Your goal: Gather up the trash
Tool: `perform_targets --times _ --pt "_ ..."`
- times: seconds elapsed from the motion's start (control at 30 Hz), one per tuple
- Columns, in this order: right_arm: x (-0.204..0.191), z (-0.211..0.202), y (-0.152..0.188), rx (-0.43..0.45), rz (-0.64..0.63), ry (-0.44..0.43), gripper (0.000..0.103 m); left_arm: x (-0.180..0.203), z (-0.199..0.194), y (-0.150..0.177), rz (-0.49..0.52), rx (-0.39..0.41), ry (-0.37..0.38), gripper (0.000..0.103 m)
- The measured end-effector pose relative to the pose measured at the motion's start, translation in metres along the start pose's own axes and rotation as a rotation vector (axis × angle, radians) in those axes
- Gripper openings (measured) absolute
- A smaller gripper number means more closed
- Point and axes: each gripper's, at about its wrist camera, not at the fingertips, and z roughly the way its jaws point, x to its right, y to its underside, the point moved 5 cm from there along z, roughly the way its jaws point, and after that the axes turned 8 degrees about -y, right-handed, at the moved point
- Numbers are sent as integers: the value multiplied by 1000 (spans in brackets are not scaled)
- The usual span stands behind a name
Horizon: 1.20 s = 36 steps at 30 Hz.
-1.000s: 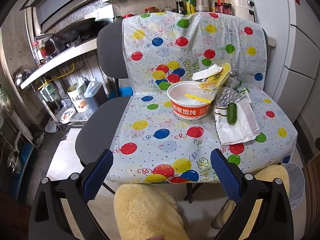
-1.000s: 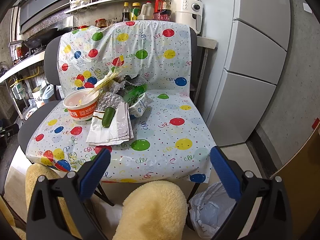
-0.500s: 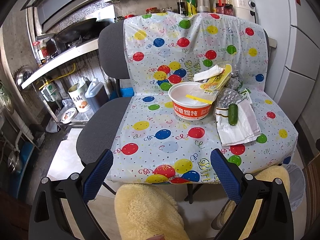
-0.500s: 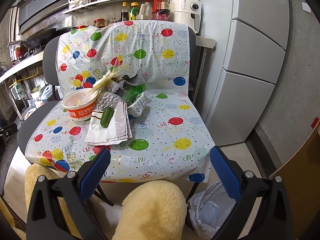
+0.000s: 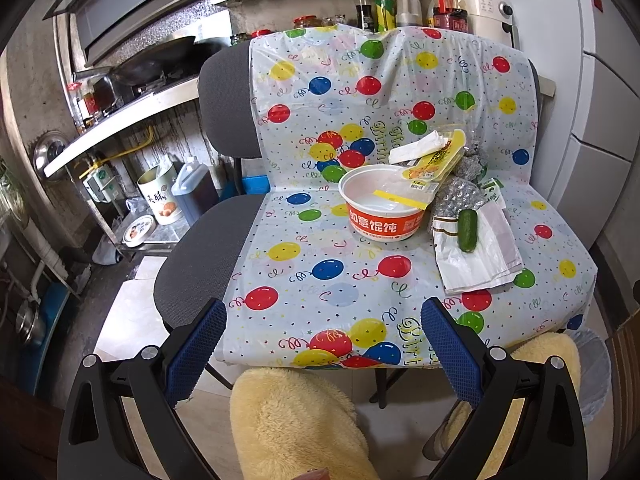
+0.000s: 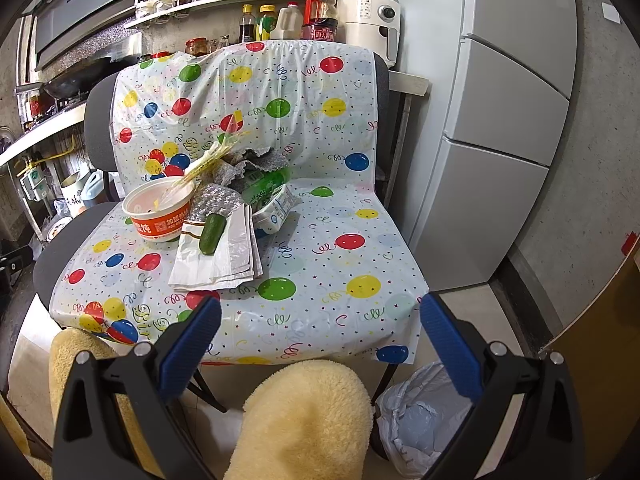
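Left wrist view: the left gripper (image 5: 323,354) hangs spread wide and empty; the right gripper (image 6: 320,344) likewise. The trash pile (image 5: 448,192) sits at 1 o'clock on the balloon cloth (image 5: 320,280), its rear wrappers hard to make out. A lined bin (image 6: 420,424) is half-hidden at 5 o'clock.

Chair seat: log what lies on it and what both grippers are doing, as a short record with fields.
surface: balloon-print plastic sheet draped over the chair
bowl: red and white instant-food bowl, upright, wrappers leaning on its far rim
cucumber: small green cucumber lying on a folded white bag, right of the bowl
behind: crumpled foil and a green packet
bin: bag-lined bin on the floor by the chair's right front leg
left gripper: open, empty, short of the seat
right gripper: open, empty, short of the seat
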Motion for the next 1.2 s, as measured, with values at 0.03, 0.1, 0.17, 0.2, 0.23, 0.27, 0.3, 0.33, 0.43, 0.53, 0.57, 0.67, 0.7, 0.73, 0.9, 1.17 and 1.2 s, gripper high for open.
perform_targets --times 0.03,0.1,0.17,0.2,0.23,0.27,0.3,0.33,0.43,0.53,0.57,0.67,0.7,0.73,0.9,1.17,1.2 --pt "0 0 0 0 0 -1 97 0 0 0 0 0 1 97" --pt "0 0 0 -1 0 0 97 0 0 0 0 -1 0 97" --pt "1 0 0 -4 2 0 97 0 0 0 0 -1 1 97" --pt "1 0 1 -3 2 0 97 0 0 1 1 0 0 97" --pt "1 0 0 -3 2 0 97 0 0 1 0 0 0 97" --pt "1 0 0 -3 3 0 97 0 0 0 0 0 1 97" --pt "1 0 1 -3 3 0 97 0 0 1 0 0 0 97" --pt "1 0 1 -3 3 0 97 0 0 0 -1 0 0 97" --pt "1 0 0 -3 3 0 97 0 0 0 0 0 0 97" --pt "1 0 1 -3 3 0 97 0 0 1 1 0 1 97" --pt "2 0 1 -3 3 0 97 0 0 0 0 0 1 97" --pt "1 0 1 -3 3 0 97 0 0 1 0 0 1 97" --pt "1 0 1 -2 3 0 97 -1 0 1 0 0 1 97" --pt "1 0 1 -2 3 1 97 -1 0 1 0 0 1 97" --pt "2 1 1 -5 1 0 97 -1 0 1 0 0 1 97" --pt "2 3 3 -10 0 -2 97 -1 0 1 0 -2 2 97" --pt "2 3 3 -12 -1 -3 97 -1 1 1 -1 -2 1 97"
